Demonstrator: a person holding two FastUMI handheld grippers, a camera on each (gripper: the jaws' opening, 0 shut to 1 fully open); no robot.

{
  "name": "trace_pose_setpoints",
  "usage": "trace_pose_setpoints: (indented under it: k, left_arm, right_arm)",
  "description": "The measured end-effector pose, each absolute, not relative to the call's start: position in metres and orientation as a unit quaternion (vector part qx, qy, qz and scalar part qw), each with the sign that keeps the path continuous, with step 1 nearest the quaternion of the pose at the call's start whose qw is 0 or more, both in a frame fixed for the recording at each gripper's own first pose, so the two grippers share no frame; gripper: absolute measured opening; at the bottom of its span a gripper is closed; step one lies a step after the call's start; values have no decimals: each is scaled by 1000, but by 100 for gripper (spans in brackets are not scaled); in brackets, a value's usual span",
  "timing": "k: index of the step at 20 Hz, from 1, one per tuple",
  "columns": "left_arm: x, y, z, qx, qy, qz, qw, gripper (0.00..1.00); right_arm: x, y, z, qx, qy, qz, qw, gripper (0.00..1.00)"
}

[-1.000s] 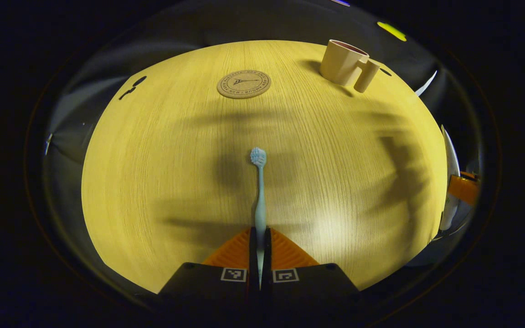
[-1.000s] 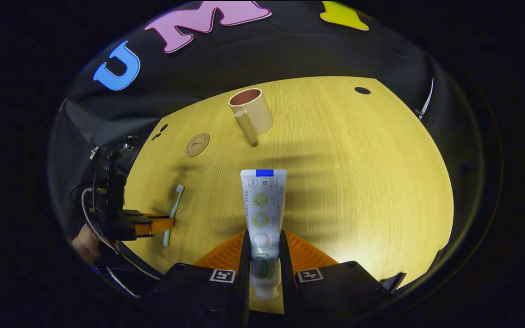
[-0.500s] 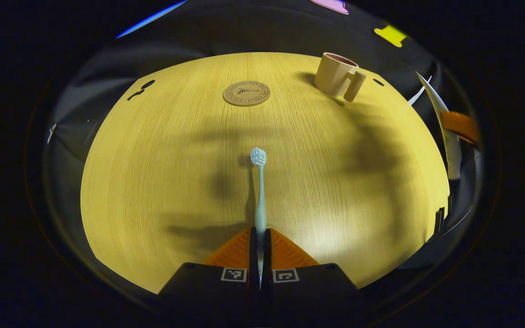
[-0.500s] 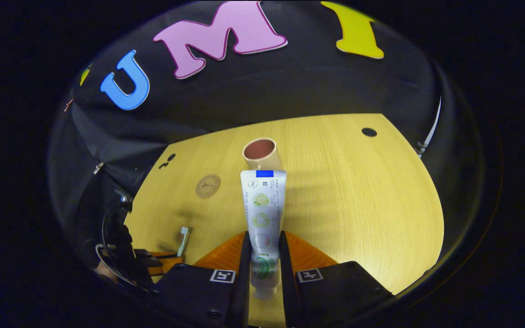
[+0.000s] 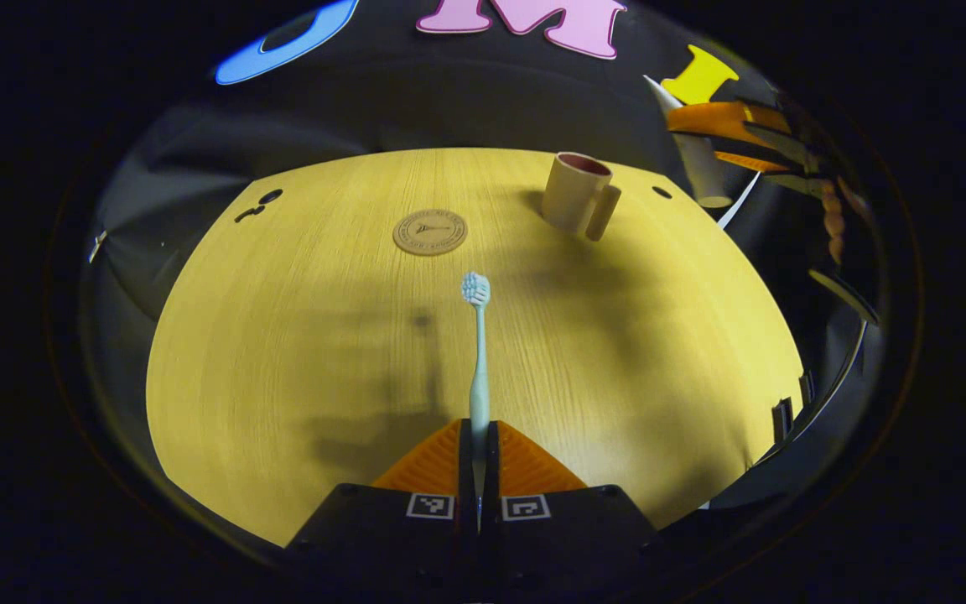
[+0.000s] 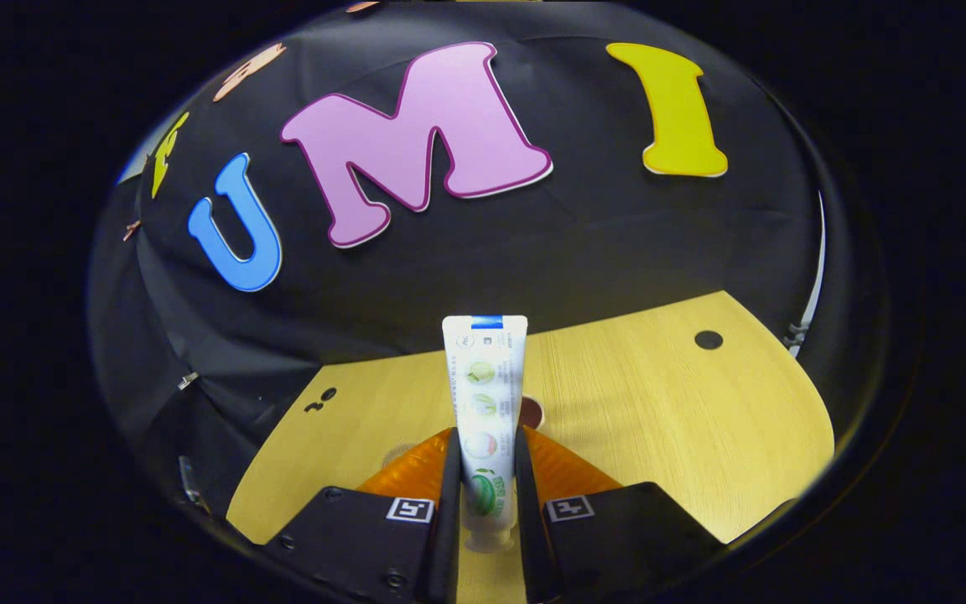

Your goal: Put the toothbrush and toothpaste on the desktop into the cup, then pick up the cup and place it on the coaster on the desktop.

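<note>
Left gripper (image 5: 479, 457) first: its two fingers are pinched almost closed on the handle of one slim pale-blue plastic toothbrush (image 5: 478, 361), which runs straight out along the fingers, bristle head leading, lifted clear above the light wooden desktop (image 5: 282, 352). Right gripper (image 6: 485, 470), in its own view: fingers clamped on the lower body of one white toothpaste tube (image 6: 484, 394) with round printed pictures, cap end at the bottom, flat crimped end up.

Further out in the left gripper view, one round cork-brown coaster (image 5: 430, 232) lies flat, ahead and slightly left of the bristles. Beyond it and to the right stands one beige cup (image 5: 577, 195) with a reddish inside, upright, handle facing the camera.

Here's the key line-up: in the right gripper view the cup's rim (image 6: 532, 412) peeks out just right of the tube, below it. The right gripper looks nearer, so the tube should drop in first.
</note>
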State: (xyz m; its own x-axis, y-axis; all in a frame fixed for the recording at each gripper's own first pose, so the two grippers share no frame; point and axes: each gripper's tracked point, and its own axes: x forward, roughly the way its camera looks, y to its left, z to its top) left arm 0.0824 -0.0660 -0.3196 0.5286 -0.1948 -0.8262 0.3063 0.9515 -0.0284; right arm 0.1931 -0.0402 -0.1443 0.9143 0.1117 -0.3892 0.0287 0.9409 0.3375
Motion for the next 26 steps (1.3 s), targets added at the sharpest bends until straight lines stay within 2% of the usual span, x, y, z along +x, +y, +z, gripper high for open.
trace_pose_setpoints:
  k: [9, 15, 20, 21, 22, 23, 24, 26]
  left_arm:
    - [101, -81, -306, 42, 434, -145, 888, 7]
    - [120, -90, -305, 14, 420, -136, 897, 7]
    - [132, -94, -296, -6, 404, -134, 905, 7]
    - [133, -95, -294, -6, 401, -135, 906, 7]
    - [136, -96, -289, -3, 395, -136, 909, 7]
    - [138, -99, -287, -1, 390, -139, 910, 7]
    - [140, -102, -285, -1, 386, -142, 912, 7]
    - [142, -111, -287, -3, 385, -148, 911, 6]
  right_arm:
    - [283, -53, -125, 102, 45, -6, 994, 33]
    - [320, -54, -171, 89, 35, -16, 995, 34]
    - [326, -46, -213, 86, 48, -14, 995, 34]
    - [325, -44, -217, 86, 47, -13, 995, 39]
    - [324, -43, -219, 85, 45, -14, 995, 34]
    - [322, -42, -222, 85, 45, -14, 995, 34]
    - [321, -41, -227, 85, 48, -13, 995, 41]
    - [315, -38, -239, 86, 57, -11, 995, 34]
